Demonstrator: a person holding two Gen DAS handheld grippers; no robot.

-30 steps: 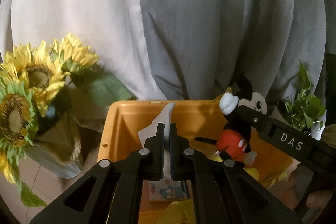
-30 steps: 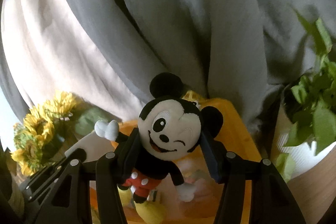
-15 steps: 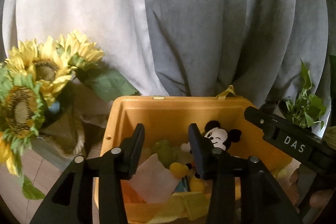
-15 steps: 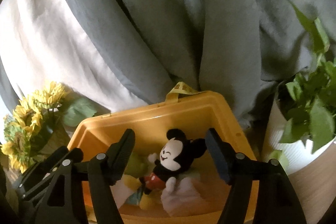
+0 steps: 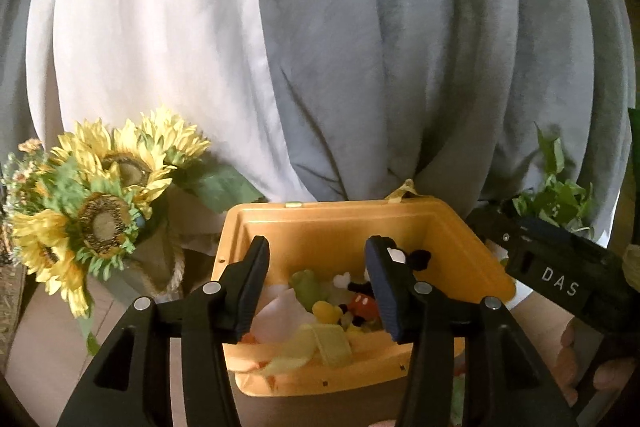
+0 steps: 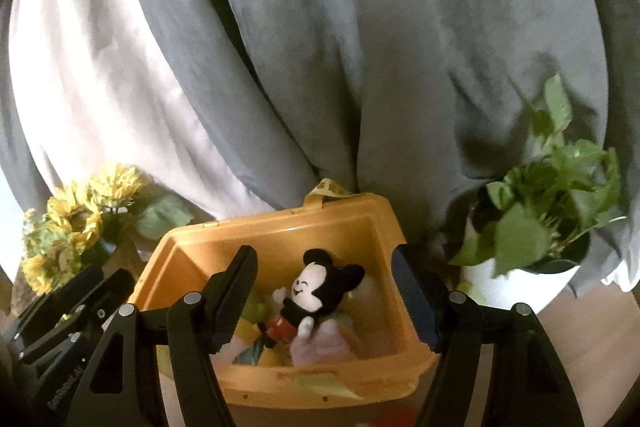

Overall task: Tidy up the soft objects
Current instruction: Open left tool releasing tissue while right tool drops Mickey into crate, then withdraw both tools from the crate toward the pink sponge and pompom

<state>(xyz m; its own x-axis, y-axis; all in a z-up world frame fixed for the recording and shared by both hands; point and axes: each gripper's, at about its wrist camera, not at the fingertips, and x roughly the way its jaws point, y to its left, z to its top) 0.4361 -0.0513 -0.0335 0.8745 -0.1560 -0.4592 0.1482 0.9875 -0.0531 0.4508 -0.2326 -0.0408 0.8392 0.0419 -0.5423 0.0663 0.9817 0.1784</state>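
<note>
A: Left gripper (image 5: 316, 283), left wrist view first: jaws apart, nothing between them, sitting lower centre over the orange bin (image 5: 340, 227). Inside the bin, a pile of soft stuff: pale pink cloth (image 5: 280, 315), green plush (image 5: 306, 285), yellow bits. Mouse plush (image 5: 362, 301) is mostly hidden behind the right finger, only red shorts and a black ear show.

B: Surroundings?

A: Sunflowers (image 5: 100, 203) at left, grey curtain (image 5: 400, 67) across the top, the other tool's body marked DAS at right edge.

B: Right wrist view?

A: Right gripper (image 6: 324, 295) spread wide too, empty, framing the bin (image 6: 280, 227) at lower centre. Mouse plush (image 6: 312, 303) lies on its back on top of the pile, head toward the bin's far right corner, not touching either finger. Potted plant (image 6: 548, 207) at right, sunflowers (image 6: 72, 223) at left.

B: Handling?

A: My guess: light, squashy, fabric so not slippery, nothing breakable. It'll flop if grabbed by an arm or ear. Best hold looks like the torso, or across the head, with a firm squeeze. Cloth would just bunch, so pinch a fold.

B: Task status?

A: Plush looks stowed; can't tell if anything's left outside.
</note>
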